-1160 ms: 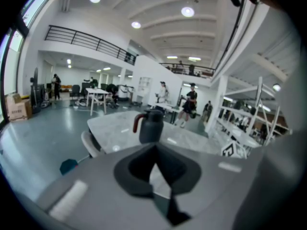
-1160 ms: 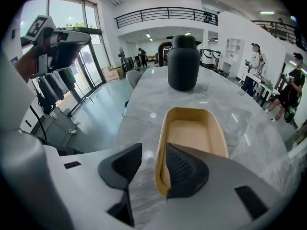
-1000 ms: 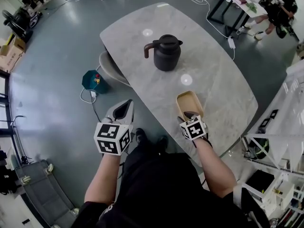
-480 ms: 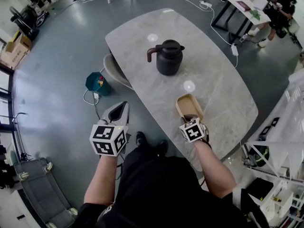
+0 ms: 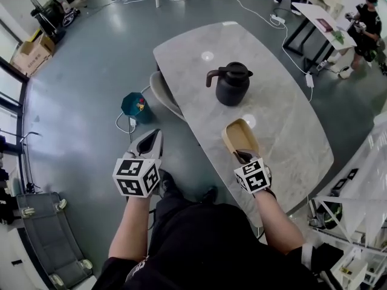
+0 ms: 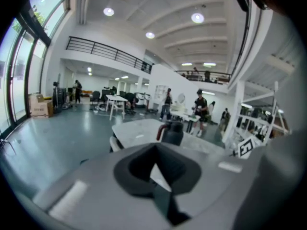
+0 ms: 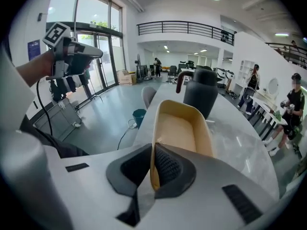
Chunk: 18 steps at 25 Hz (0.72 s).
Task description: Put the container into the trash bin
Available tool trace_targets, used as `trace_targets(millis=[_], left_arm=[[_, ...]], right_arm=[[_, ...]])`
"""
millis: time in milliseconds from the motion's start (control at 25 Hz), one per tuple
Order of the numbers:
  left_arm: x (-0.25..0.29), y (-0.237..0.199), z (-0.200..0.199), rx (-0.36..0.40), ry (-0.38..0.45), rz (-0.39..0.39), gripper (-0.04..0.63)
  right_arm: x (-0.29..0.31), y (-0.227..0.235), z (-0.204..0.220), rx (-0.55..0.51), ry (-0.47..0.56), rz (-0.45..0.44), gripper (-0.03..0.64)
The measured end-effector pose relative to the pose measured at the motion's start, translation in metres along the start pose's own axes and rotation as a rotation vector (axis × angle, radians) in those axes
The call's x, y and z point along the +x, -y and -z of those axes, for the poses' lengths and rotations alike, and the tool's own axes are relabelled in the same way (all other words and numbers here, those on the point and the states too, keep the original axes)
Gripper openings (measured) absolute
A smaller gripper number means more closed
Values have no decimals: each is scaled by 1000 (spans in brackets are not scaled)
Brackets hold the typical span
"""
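**Tan container gripped at the table's near end**

A long grey marble table [image 5: 284, 132] stands on a glossy grey floor in a wide, bright hall with glass walls and an upper balcony. Near the table's middle stands a dark jug [image 5: 233, 84] with a brown handle. The tan, open-topped container [image 5: 240, 136] is over the table's near end, on the person's side of the jug. The right gripper [image 5: 242, 157] has the container's near wall between its pads, and its jaws are closing tight on that wall. Whether the container's far end touches the table top cannot be told.

The left gripper [image 5: 156, 135] hangs off the table's left edge, over the floor, its jaws together with nothing between them. The teal trash bin [image 5: 136, 107] sits on the floor on that same side of the table, just beside a pale chair [image 5: 163, 92] tucked against the edge.

Each gripper carries a cube of black-and-white square markers. A blue sign [image 7: 33, 49] on the glass beyond the table is too small to read.
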<state>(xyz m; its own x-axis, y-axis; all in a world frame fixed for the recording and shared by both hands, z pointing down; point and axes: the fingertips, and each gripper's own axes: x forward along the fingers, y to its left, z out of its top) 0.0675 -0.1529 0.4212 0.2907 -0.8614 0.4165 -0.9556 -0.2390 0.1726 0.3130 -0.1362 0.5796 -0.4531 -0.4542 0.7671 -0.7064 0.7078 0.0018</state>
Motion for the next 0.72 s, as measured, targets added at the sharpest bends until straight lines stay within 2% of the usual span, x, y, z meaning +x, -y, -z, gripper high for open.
trace_targets(millis=[240, 720], left_arm=[[-13, -62, -1, -36, 12, -49, 9], [-61, -249, -19, -98, 70, -148, 9]], right_arm=[[20, -44, -67, -98, 48, -54, 9], [111, -160, -238, -267, 111, -130, 9]])
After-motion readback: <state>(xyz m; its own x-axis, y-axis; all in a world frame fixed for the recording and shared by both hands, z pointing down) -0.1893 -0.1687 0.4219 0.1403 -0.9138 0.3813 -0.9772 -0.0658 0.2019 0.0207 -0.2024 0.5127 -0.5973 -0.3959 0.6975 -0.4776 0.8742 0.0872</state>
